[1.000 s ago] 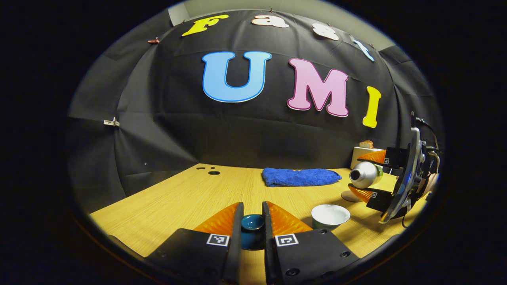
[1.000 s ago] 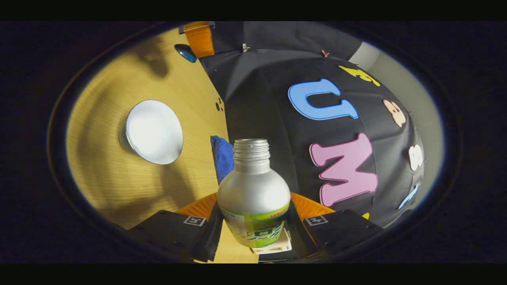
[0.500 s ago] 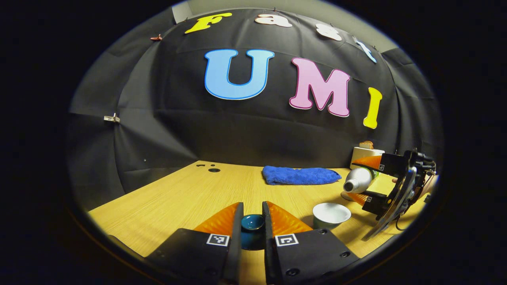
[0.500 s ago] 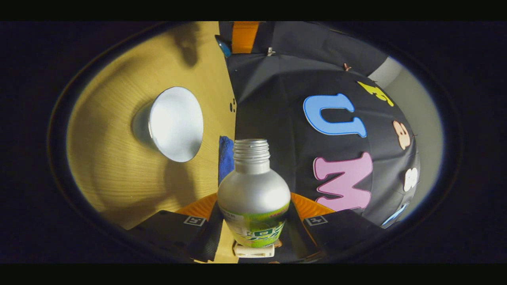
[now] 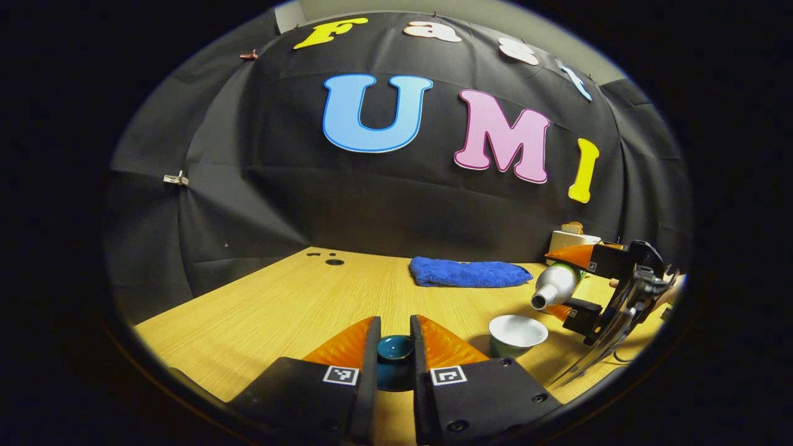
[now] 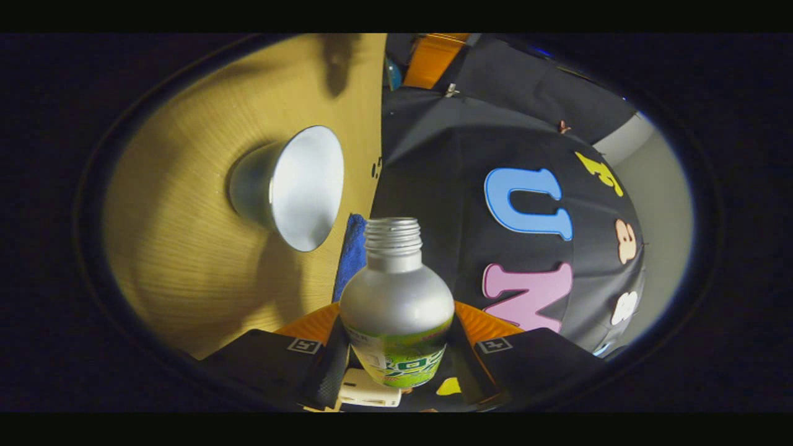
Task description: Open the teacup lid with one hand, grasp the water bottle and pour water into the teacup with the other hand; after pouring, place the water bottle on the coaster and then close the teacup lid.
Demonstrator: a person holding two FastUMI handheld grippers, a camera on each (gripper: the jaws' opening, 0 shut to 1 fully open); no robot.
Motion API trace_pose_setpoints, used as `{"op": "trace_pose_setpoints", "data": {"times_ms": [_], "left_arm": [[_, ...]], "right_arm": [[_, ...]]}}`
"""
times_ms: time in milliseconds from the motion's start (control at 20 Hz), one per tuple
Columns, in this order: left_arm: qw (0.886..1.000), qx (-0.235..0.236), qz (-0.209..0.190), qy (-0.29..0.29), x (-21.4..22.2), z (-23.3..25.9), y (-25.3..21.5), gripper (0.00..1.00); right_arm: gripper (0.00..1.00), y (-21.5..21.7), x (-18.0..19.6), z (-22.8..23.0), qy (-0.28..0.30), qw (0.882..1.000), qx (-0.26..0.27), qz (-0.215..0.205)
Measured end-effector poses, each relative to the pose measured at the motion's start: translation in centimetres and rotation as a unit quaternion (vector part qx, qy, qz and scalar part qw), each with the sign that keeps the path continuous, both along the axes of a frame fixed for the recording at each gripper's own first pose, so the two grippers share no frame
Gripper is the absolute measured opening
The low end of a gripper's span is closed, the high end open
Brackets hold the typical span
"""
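My left gripper [image 5: 394, 347] is shut on the dark teal teacup lid [image 5: 394, 356], holding it low over the wooden table [image 5: 279, 310]. The open white teacup [image 5: 517, 334] stands just to its right. Beyond the cup my right gripper [image 5: 567, 285] is shut on a silver water bottle [image 5: 554, 285] with a green label, tipped so its uncapped mouth points down toward the cup. In the right gripper view the bottle [image 6: 396, 310] sits between the fingers of the right gripper [image 6: 396, 331], and the teacup [image 6: 297, 186] lies ahead, seen rolled sideways.
A folded blue towel [image 5: 468, 274] lies at the back of the table. A white box [image 5: 570, 238] stands at the back right by the wall. Small dark holes [image 5: 331, 260] mark the table's far left.
The right gripper has rolled further, tipping the bottle's mouth lower and nearer the teacup. The left gripper has stayed still with the lid.
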State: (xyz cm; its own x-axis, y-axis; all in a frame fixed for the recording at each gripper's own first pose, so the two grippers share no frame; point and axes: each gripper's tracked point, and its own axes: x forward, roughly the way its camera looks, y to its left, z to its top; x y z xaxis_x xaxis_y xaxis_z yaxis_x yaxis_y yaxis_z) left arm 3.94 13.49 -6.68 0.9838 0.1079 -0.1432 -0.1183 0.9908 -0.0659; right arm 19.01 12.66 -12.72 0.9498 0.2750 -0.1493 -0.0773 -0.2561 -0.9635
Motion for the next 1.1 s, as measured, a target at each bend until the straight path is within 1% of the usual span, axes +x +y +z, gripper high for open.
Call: {"op": "trace_pose_setpoints", "data": {"times_ms": [100,250,450,600,650,700,750,1000,1050,1100], "left_arm": [[1.000,0.000,-0.001,-0.001,0.0,0.0,0.0,0.28],[1.000,0.000,-0.004,0.000,0.0,0.1,-0.1,0.28],[1.000,0.001,-0.006,0.001,-0.1,0.0,0.1,0.28],[1.000,0.003,-0.005,0.002,-0.2,-0.1,0.3,0.28],[1.000,0.004,-0.005,0.003,-0.2,-0.1,0.4,0.28],[1.000,0.004,-0.005,0.003,-0.2,0.0,0.4,0.28],[1.000,0.004,-0.005,0.003,-0.2,0.0,0.4,0.28],[1.000,0.003,-0.006,0.003,-0.2,-0.1,0.3,0.28],[1.000,0.003,-0.006,0.004,-0.3,0.0,0.3,0.28],[1.000,0.003,-0.007,0.004,-0.4,-0.1,0.3,0.28]], "right_arm": [[0.75,0.1,0.1,-0.3,-0.002,1.000,-0.015,0.006],[0.75,0.3,0.0,-0.5,0.001,1.000,-0.015,0.009],[0.75,0.5,0.1,-0.1,-0.017,0.999,-0.042,0.019],[0.75,0.4,0.4,0.0,-0.022,0.998,-0.047,0.019],[0.72,0.4,0.5,0.0,-0.021,0.998,-0.048,0.020],[0.72,0.5,0.4,0.1,-0.023,0.998,-0.052,0.023],[0.75,0.6,0.4,0.1,-0.026,0.998,-0.058,0.026],[0.75,0.7,0.3,0.5,-0.041,0.995,-0.080,0.041],[0.78,0.8,0.3,0.6,-0.045,0.995,-0.083,0.043],[0.75,0.8,0.3,0.6,-0.050,0.994,-0.087,0.046]]}}
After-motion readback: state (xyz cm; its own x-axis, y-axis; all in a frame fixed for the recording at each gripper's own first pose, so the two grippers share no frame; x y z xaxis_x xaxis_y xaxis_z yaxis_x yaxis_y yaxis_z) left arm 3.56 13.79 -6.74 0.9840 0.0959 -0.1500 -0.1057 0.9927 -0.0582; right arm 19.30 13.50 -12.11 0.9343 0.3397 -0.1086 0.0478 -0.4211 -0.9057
